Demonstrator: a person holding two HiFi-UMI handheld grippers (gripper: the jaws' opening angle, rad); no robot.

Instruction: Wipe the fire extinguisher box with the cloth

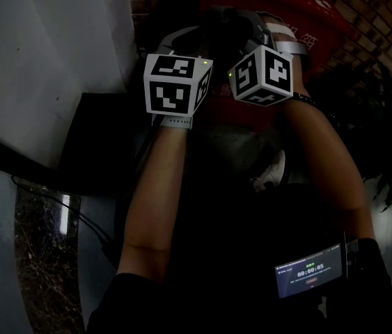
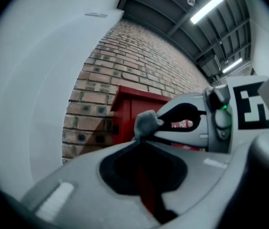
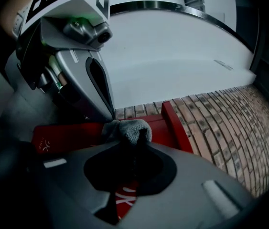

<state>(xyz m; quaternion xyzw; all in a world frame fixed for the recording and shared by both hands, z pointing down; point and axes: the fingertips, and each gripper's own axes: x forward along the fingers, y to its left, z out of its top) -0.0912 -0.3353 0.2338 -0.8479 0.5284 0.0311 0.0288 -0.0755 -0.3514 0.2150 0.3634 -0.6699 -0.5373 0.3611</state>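
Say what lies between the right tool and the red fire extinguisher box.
The grey cloth, gripped by the right tool in front of the box and by the left tool; the right gripper view shows this.

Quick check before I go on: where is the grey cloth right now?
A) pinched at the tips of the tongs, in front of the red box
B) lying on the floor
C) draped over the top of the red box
A: the cloth sits where the left gripper and the right gripper meet. Both tongs are shut on it, and the red box is behind.
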